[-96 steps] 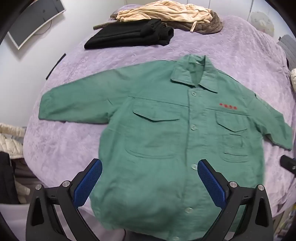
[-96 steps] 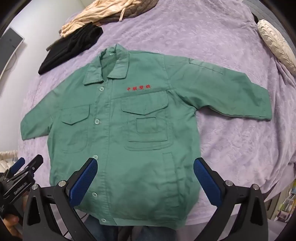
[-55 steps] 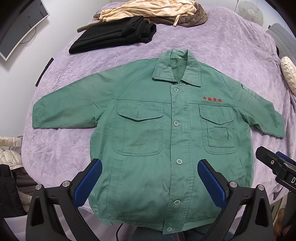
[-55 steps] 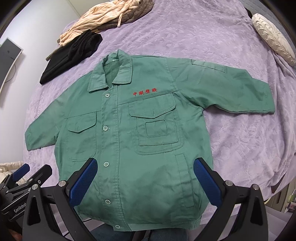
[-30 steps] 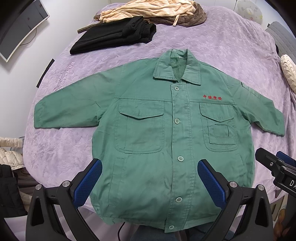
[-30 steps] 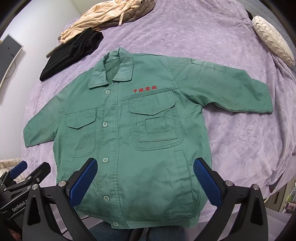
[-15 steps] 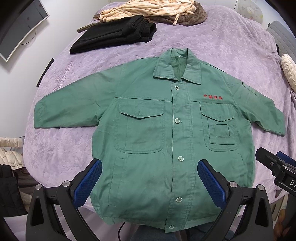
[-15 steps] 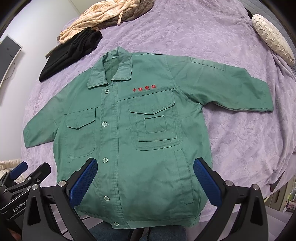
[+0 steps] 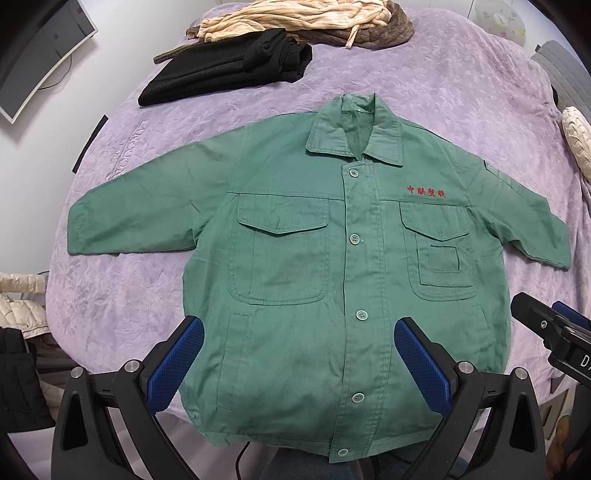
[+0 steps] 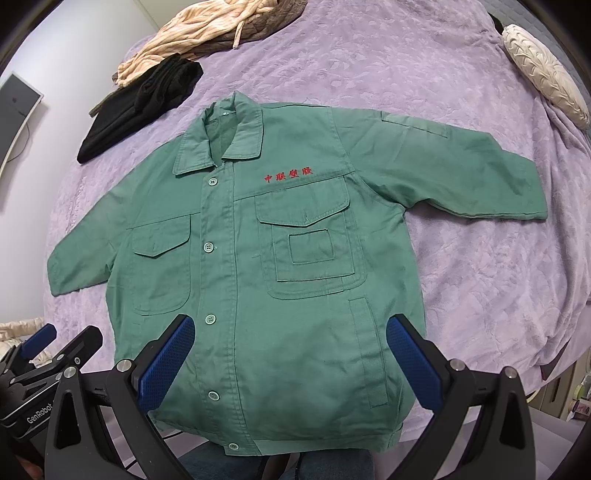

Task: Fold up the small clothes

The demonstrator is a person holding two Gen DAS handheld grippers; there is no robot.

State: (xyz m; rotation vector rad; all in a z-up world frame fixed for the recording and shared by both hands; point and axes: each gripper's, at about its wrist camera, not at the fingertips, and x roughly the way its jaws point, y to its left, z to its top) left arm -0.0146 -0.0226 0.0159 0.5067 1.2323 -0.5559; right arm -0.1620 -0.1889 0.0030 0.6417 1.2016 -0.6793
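A green buttoned jacket [image 9: 295, 258] [image 10: 266, 258] with red embroidered characters lies flat, face up, on the purple bedspread [image 9: 424, 81] [image 10: 480, 266], both sleeves spread out sideways. Its hem hangs slightly over the near bed edge. My left gripper [image 9: 299, 354] hovers open above the lower front of the jacket, holding nothing. My right gripper [image 10: 290, 350] is open too, above the hem on the jacket's pocket side. The right gripper [image 9: 554, 332] shows at the right edge of the left wrist view, and the left gripper [image 10: 44, 354] at the lower left of the right wrist view.
A folded black garment [image 9: 229, 66] [image 10: 144, 96] and a beige and brown pile of clothes [image 9: 303, 18] [image 10: 207, 33] lie at the far side of the bed. A cream pillow [image 10: 543, 66] sits at the far right. A monitor [image 9: 40, 55] stands left of the bed.
Both grippers have stayed nearly still over the last second. Since the earliest frames the views shifted from a tilted to a squarer look at the spread jacket.
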